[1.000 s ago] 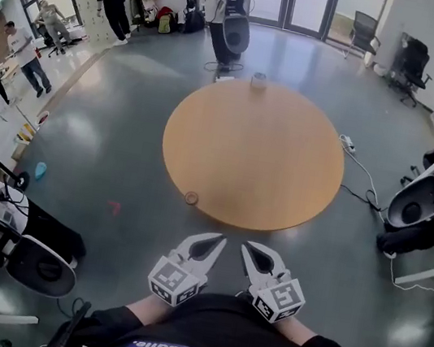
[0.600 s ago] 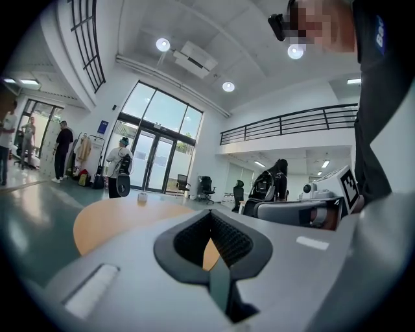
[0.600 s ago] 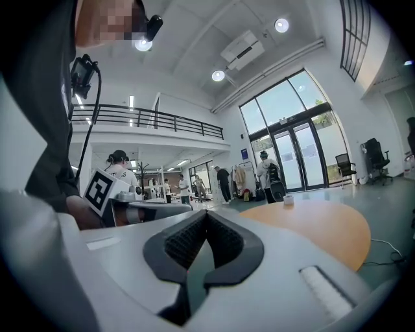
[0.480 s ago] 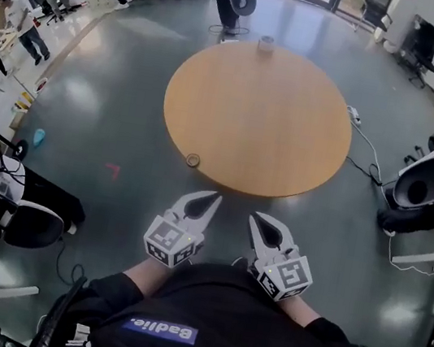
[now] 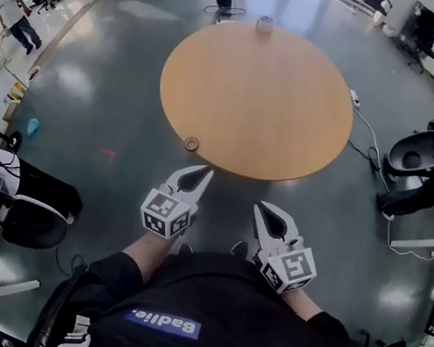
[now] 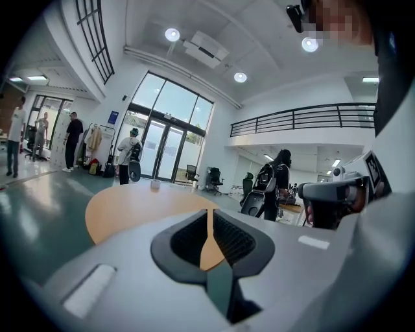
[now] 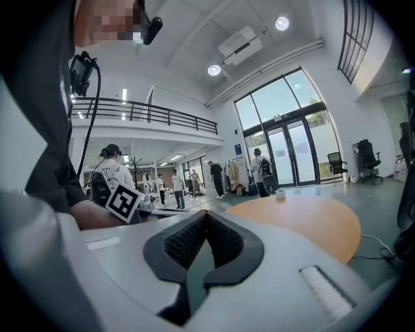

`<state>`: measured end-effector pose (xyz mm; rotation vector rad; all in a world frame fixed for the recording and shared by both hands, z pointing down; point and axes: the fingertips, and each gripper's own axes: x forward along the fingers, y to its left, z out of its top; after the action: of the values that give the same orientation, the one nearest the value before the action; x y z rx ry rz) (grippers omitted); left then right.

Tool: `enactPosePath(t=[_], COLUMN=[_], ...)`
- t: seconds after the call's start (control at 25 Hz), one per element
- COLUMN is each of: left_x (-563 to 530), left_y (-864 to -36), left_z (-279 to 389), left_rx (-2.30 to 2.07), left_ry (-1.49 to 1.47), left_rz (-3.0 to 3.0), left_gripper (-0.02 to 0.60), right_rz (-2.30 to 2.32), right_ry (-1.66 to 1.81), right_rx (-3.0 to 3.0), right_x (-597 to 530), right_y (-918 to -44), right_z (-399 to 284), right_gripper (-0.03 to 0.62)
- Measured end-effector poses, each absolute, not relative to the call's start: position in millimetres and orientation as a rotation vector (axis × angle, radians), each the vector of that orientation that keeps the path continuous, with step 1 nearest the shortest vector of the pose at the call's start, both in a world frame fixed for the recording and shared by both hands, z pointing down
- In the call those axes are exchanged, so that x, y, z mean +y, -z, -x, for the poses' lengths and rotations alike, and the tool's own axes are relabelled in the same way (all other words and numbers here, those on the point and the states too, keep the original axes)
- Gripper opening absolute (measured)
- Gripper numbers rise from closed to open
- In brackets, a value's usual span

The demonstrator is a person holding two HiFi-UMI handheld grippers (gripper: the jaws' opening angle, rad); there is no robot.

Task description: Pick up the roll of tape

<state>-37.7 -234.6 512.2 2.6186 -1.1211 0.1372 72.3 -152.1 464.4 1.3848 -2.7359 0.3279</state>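
Observation:
A small roll of tape (image 5: 192, 144) lies flat on the round wooden table (image 5: 276, 113), close to its near left edge. My left gripper (image 5: 203, 171) hangs over the floor just short of that edge, a little to the right of the roll. Its jaws have just been opening and stand a narrow slit apart with nothing between them (image 6: 207, 215). My right gripper (image 5: 261, 208) is held lower and nearer my body, shut and empty (image 7: 206, 213). Neither gripper view shows the roll.
A small white container (image 5: 264, 24) stands at the table's far edge. Round black chairs sit on the floor at left (image 5: 24, 219) and right (image 5: 422, 153). A power strip and cable (image 5: 353, 97) lie right of the table. People stand at the back left (image 5: 19, 24).
The table and the roll have come closer in the head view. My left gripper has moved forward towards the table's near edge, away from the right one. The right gripper has hardly moved.

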Motion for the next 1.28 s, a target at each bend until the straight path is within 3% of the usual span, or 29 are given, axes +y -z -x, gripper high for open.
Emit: enactPosePath(t=[1.28], left_x=[-351.4], left_y=[-683.8], left_z=[99.5], left_rx=[-1.157], left_ry=[-0.472], left_rz=[-2.354], left_gripper=[0.198], right_rz=[-1.462], right_ry=[-0.376], right_rx=[-2.559], right_x=[-165.3], right_y=[-491.0], right_z=[-91.9], right_gripper=[0.006])
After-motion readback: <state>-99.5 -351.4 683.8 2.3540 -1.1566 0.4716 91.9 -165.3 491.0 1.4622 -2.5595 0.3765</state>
